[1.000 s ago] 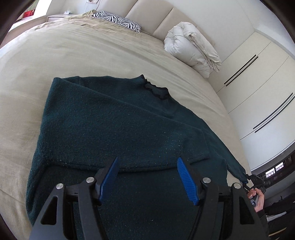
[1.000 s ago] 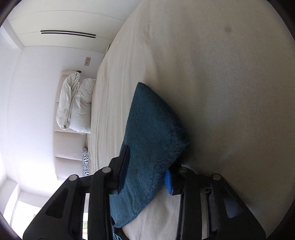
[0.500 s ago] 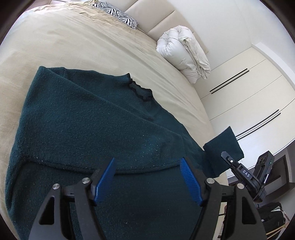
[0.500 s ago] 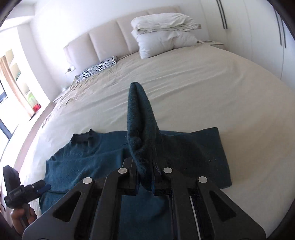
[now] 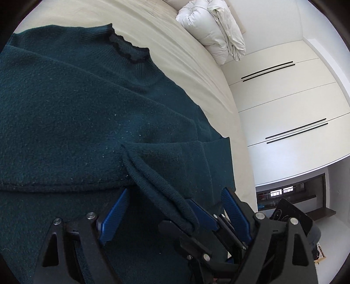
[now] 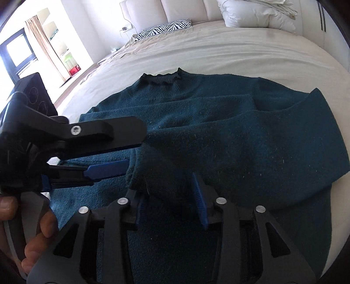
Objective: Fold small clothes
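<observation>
Right hand-held gripper (image 6: pixel 170 196) is opening, its jaws apart around the sleeve cuff (image 6: pixel 161 174) just laid across the sweater (image 6: pixel 240 142) on the bed (image 6: pixel 218 50); left hand-held gripper (image 5: pixel 175 209), jaws wide, is hovering alongside. Both sleeves are lying folded in; body folds remain.

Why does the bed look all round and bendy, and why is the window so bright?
Both wrist views use fisheye lenses, so the bed edge curves and the corners go black. In the right wrist view the window is glared white. In the left wrist view the dark green sweater looks sharp, but too dark for much detail.

free: bed (image 6: pixel 273 50) beyond sweater (image 6: pixel 240 135) | blocked: pillows (image 6: pixel 256 15) at headboard (grippers crowd each other)
</observation>
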Motion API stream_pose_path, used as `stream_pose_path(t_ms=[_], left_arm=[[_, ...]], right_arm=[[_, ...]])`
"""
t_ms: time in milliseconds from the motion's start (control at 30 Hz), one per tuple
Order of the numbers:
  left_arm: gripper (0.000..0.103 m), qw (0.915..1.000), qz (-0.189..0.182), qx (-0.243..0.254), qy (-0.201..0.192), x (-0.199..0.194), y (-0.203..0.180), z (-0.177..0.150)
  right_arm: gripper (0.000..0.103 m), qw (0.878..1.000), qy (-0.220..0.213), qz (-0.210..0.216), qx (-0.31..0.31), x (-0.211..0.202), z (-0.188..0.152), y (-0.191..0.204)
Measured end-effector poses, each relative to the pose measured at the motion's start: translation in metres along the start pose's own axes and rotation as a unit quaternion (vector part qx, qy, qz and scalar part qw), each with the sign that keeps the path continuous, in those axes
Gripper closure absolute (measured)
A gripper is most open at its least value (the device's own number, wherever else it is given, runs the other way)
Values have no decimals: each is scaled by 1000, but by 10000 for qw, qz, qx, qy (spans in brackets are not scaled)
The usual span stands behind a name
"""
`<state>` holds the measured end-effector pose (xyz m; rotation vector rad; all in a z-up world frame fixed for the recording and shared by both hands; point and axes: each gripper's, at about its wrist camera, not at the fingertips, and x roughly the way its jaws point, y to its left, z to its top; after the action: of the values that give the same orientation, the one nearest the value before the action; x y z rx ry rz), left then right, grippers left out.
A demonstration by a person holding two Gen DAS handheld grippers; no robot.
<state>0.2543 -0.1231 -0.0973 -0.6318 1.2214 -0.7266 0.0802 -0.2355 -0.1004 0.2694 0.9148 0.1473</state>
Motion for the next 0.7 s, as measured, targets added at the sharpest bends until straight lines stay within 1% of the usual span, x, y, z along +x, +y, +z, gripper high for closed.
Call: stream_pose_path(t_ms=[33, 67, 100, 167, 200, 233, 267, 333, 433, 533, 633, 700], left_arm=[[25, 10000, 26, -18, 37, 7, -1, 0], [35, 9999, 84, -38, 67, 13, -2, 0], [41, 9999, 127, -65, 86, 16, -3, 1], [71, 9997, 155, -113, 162, 21, -3, 4], [78, 9995, 268, -47, 157, 20, -6, 6], [90, 9992, 387, 56, 110, 18, -9, 7], [94, 9987, 480, 150, 52, 15, -12, 8], [94, 9978, 565, 339, -87, 5, -21, 11], [94, 9938, 739, 713, -422, -19, -37, 18], [94, 9880, 840, 1062, -749, -52, -46, 25], [94, 9829, 1023, 1181, -979, -78, -39, 39], [94, 9821, 1137, 1060, -1067, -91, -22, 50]], right_arm=[[43, 10000, -19, 56, 37, -3, -6, -3], [43, 9999, 1, 102, 91, -7, -10, -7], [43, 9997, 17, 181, 189, -12, -14, -12], [43, 9976, 49, 433, 535, -21, -24, -26], [43, 9957, 68, 564, 727, -25, -29, -34], [43, 9935, 48, 703, 892, -29, -34, -43], [43, 9910, -17, 867, 1017, -34, -40, -51], [43, 9864, -123, 1057, 1253, -39, -49, -67], [43, 9710, -339, 1513, 1823, -44, -61, -93], [43, 9580, -602, 1843, 2111, -47, -73, -111], [43, 9499, -742, 2015, 2271, -48, -79, -119], [43, 9482, -766, 2045, 2307, -48, -79, -121]])
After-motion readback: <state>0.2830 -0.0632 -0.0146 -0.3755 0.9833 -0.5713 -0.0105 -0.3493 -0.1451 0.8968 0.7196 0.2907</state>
